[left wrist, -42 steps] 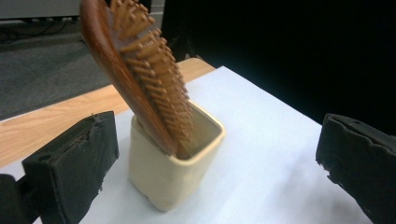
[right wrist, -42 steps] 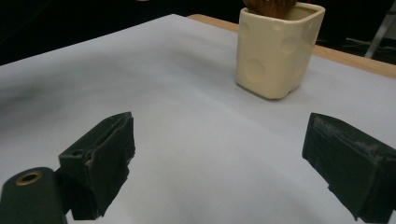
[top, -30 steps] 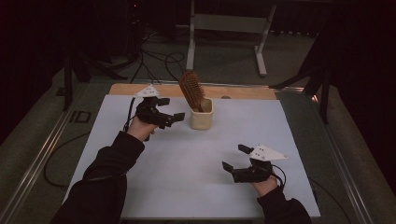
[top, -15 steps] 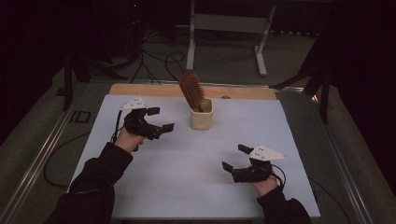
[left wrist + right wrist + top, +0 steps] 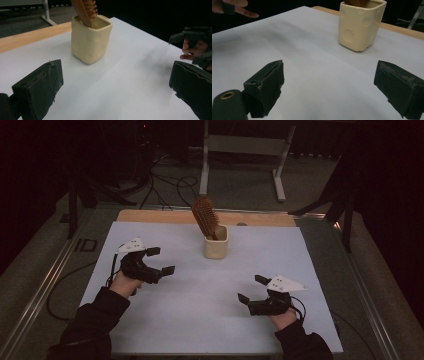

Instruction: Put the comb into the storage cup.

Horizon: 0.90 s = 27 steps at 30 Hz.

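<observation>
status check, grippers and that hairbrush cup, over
Left gripper open, empty. Right gripper open, empty. Wooden hairbrush standing handle-down in cream cup, untouched. White table between grippers and cup unobstructed.

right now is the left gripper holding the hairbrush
No, the left gripper hangs open over the table, apart from the wooden hairbrush, which stands in the cream cup.
</observation>
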Motion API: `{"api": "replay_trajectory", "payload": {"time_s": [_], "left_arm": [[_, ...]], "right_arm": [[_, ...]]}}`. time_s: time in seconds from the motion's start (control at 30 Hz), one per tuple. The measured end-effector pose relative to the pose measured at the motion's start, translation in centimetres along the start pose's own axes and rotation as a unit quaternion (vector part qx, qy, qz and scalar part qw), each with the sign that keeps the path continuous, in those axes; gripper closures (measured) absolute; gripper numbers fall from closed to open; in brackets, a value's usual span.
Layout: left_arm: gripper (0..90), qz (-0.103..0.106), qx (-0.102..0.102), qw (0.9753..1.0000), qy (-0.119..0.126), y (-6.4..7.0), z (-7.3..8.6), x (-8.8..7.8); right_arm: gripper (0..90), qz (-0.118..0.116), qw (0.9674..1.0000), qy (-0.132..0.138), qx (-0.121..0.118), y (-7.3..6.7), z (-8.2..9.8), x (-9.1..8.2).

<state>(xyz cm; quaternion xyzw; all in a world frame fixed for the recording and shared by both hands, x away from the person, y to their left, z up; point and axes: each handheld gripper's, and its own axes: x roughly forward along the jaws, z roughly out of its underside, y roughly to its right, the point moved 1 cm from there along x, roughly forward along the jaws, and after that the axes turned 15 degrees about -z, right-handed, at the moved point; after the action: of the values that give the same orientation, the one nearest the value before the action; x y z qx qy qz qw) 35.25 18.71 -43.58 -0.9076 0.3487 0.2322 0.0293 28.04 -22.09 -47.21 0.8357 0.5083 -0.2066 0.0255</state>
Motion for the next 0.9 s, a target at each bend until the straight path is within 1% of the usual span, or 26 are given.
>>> {"api": "replay_trajectory", "payload": {"time_s": [0.17,0.23,0.3,0.37,0.4,0.43,0.53,0.57,0.6,0.63,0.67,0.7,0.77,0.87,0.9], "left_arm": [[0.0,-0.004,-0.005,1.0,0.0,-0.1,1.4,-0.9],[0.0,-0.007,-0.001,1.0,-0.001,-0.1,2.0,-1.2],[0.0,-0.007,-0.003,1.0,-0.003,-0.1,2.6,-1.4],[0.0,-0.008,-0.004,1.0,0.0,-0.1,3.1,-1.7],[0.0,-0.008,-0.005,1.0,0.001,-0.1,3.3,-1.9],[0.0,-0.005,-0.008,1.0,0.002,-0.1,3.6,-2.1],[0.0,-0.01,0.0,0.9999,-0.002,0.0,4.5,-2.5],[0.0,-0.01,0.0,0.9999,-0.002,0.0,4.5,-2.5],[0.0,-0.013,0.001,0.9999,-0.002,0.0,5.1,-2.8],[0.0,-0.013,0.001,0.9999,-0.002,0.0,5.1,-2.8],[0.0,-0.015,0.001,0.9999,-0.004,-0.1,5.7,-3.1],[0.0,-0.015,0.001,0.9999,-0.004,-0.1,5.7,-3.1],[0.0,-0.023,0.007,0.9997,-0.012,0.0,6.8,-3.5],[0.0,-0.026,0.005,0.9996,-0.013,0.0,7.6,-3.9],[0.0,-0.026,0.005,0.9996,-0.013,0.0,7.6,-3.9]], "right_arm": [[9.1,0.001,1.0,0.001,-0.002,0.0,0.0,-0.1],[9.2,0.0,1.0,0.001,-0.002,0.0,0.0,0.0],[9.1,0.0,1.0,0.0,-0.003,0.0,0.0,0.0],[9.1,0.0,1.0,-0.001,0.0,-0.1,0.0,0.0],[9.1,0.0,1.0,-0.004,-0.004,0.0,0.1,0.1],[9.1,-0.001,1.0,-0.005,-0.002,-0.1,0.2,0.1],[9.1,-0.003,0.9999,-0.01,-0.003,0.0,0.5,-0.1],[9.1,-0.001,0.9999,-0.011,-0.001,0.0,0.6,-0.2],[9.1,0.0,0.9999,-0.01,-0.001,0.1,0.7,-0.3],[9.1,0.0,1.0,-0.009,0.0,0.1,0.7,-0.4],[9.1,0.001,1.0,-0.007,-0.002,0.2,0.8,-0.6],[9.2,0.002,1.0,-0.007,-0.002,0.2,0.9,-0.7],[9.2,0.001,1.0,-0.003,-0.002,0.3,1.1,-1.0],[9.1,-0.001,1.0,0.005,-0.002,0.5,1.4,-1.6],[9.2,-0.003,1.0,0.007,-0.004,0.6,1.5,-1.7]]}}
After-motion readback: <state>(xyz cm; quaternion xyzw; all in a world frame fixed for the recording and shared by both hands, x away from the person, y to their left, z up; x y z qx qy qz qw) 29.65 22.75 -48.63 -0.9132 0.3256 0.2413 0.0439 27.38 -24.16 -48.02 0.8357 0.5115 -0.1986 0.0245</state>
